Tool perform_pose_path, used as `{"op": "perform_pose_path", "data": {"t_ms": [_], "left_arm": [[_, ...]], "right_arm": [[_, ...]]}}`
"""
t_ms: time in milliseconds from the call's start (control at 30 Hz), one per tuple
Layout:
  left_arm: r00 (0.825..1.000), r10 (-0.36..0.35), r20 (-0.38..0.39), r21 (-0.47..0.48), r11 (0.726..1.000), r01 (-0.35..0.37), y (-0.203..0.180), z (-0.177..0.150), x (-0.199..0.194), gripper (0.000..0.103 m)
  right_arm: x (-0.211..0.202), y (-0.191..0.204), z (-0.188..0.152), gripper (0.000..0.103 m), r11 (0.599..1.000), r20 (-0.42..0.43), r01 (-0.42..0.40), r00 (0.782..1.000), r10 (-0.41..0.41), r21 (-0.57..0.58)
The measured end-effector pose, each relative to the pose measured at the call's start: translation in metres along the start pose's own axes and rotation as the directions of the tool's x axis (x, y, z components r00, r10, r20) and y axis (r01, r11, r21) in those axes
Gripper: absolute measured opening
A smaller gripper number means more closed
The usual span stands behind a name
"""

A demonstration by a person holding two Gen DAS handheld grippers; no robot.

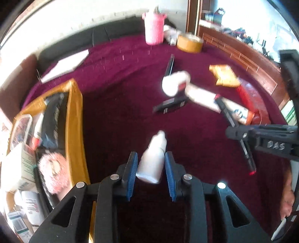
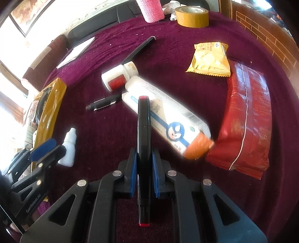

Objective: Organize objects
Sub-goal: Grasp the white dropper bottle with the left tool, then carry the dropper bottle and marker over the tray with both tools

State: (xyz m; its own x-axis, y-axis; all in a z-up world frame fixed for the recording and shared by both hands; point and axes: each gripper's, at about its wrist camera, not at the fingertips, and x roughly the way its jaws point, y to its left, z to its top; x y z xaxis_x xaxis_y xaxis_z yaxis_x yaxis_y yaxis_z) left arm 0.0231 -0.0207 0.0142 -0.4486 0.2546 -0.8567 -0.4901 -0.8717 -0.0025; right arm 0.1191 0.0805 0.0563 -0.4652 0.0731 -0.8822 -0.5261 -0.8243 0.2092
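Observation:
My left gripper [image 1: 151,158] is shut on a small white dropper bottle [image 1: 153,160], held above the maroon cloth; it also shows in the right wrist view [image 2: 68,149]. My right gripper [image 2: 143,157] is shut on a black marker with red ends [image 2: 143,130], which also shows in the left wrist view [image 1: 246,149]. A yellow box [image 1: 74,121] holding several items stands at the left. On the cloth lie a white toothpaste tube [image 2: 168,115], a white pill bottle [image 2: 119,76] and a black pen [image 2: 102,103].
A yellow snack packet [image 2: 210,59] and a red snack bag [image 2: 246,119] lie at the right. A tape roll [image 2: 192,15], a pink knitted container [image 2: 151,9], another black pen [image 2: 140,48] and a white paper [image 2: 76,51] are farther back.

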Motion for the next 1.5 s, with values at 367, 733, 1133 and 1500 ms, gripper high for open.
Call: {"op": "perform_pose_path", "data": {"t_ms": [367,733,1133,1500], "left_arm": [[0.999,0.049,0.023,-0.006,0.999,-0.048,-0.025,-0.005,0.006,0.021],[0.985,-0.038,0.169,-0.168,0.984,0.067,0.012,-0.02,-0.056,0.022],[0.959,0.112,0.26,-0.322,0.947,-0.023,0.133,-0.026,-0.126,0.022],[0.972,0.188,0.142,-0.378,0.918,-0.122,0.226,0.026,-0.058,0.022]], "right_arm": [[0.0,-0.002,-0.001,0.012,1.0,0.008,-0.025,1.0,0.025,-0.014],[-0.019,0.01,-0.012,0.012,0.993,0.034,-0.07,0.997,0.073,-0.093],[-0.052,0.125,-0.001,0.012,0.909,-0.048,-0.327,0.944,0.326,-0.259],[0.029,0.233,0.029,0.013,0.882,-0.194,-0.415,0.906,0.377,-0.225]]}}
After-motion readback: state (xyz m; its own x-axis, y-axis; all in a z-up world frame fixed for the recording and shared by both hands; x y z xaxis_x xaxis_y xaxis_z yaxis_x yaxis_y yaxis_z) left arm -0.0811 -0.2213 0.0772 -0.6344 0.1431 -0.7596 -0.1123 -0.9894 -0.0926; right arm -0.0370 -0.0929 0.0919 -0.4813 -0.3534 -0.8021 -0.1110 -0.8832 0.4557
